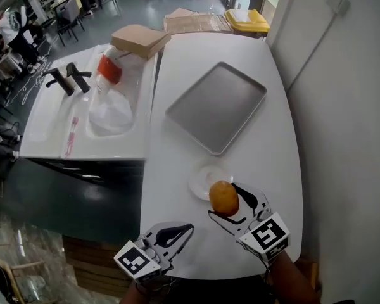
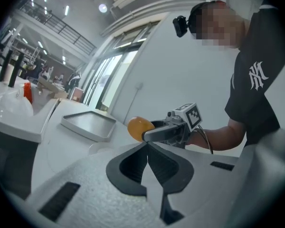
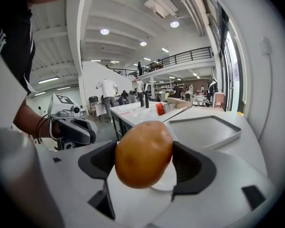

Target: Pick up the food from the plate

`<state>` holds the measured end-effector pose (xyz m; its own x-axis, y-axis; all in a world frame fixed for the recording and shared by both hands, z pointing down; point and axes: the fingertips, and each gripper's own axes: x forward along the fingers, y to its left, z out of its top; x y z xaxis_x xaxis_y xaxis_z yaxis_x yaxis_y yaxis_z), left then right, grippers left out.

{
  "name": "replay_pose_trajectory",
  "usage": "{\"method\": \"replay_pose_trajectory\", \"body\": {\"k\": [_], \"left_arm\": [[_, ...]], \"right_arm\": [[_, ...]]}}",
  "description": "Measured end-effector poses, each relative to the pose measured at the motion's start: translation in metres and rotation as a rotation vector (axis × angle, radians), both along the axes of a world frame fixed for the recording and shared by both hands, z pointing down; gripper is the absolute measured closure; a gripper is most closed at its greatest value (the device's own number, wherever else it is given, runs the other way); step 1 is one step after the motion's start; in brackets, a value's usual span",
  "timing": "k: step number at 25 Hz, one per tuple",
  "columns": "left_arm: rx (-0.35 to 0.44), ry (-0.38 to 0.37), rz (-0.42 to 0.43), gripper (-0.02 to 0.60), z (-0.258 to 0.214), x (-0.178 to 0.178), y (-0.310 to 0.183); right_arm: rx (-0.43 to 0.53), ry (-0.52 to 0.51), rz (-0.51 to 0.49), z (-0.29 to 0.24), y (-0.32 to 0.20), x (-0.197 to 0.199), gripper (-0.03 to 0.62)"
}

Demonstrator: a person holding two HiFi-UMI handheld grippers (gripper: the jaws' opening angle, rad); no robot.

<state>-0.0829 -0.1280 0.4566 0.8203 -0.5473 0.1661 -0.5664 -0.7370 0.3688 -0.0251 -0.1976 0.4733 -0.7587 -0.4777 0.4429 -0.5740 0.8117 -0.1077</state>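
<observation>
An orange-brown, potato-like piece of food (image 1: pixel 223 197) hangs just above a small white plate (image 1: pixel 199 179) near the front of the white table. My right gripper (image 1: pixel 232 206) is shut on it, with both pads pressed on its sides. In the right gripper view the food (image 3: pixel 143 153) fills the gap between the jaws, and the plate (image 3: pixel 165 183) shows below it. My left gripper (image 1: pixel 177 234) is at the table's front edge, left of the plate, shut with nothing in it. The left gripper view shows its jaws (image 2: pixel 147 148) meeting, with the food (image 2: pixel 139 126) held beyond them.
A grey metal tray (image 1: pixel 216 106) lies mid-table beyond the plate. To the left is a white sink counter (image 1: pixel 50 119) with black faucets (image 1: pixel 68 80), a plastic bag (image 1: pixel 111 109) and a cardboard box (image 1: pixel 139 40). A wall runs along the right.
</observation>
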Motion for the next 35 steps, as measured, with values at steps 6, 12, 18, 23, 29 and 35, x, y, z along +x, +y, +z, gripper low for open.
{"method": "replay_pose_trajectory", "body": {"k": [6,12,18,23,29,35], "left_arm": [[0.106,-0.067,0.066,0.577,-0.059,0.013,0.067],[0.215,-0.055,0.090,0.577,-0.113,0.025,0.143],[0.304,-0.035,0.119,0.577,-0.151,0.040,0.194],[0.313,-0.021,0.180,0.577,-0.156,0.057,0.221],[0.288,-0.010,0.221,0.577,-0.152,0.074,0.230],[0.236,-0.037,0.245,0.577,-0.136,0.079,0.237]], "right_arm": [[0.129,-0.019,0.053,-0.082,0.068,0.029,0.227],[0.251,-0.056,0.106,-0.150,0.162,0.067,0.227],[0.325,-0.084,0.141,-0.194,0.241,0.088,0.227],[0.311,-0.124,0.187,-0.203,0.287,0.116,0.227],[0.273,-0.224,0.230,-0.204,0.306,0.150,0.227],[0.230,-0.268,0.245,-0.195,0.315,0.166,0.227]]}}
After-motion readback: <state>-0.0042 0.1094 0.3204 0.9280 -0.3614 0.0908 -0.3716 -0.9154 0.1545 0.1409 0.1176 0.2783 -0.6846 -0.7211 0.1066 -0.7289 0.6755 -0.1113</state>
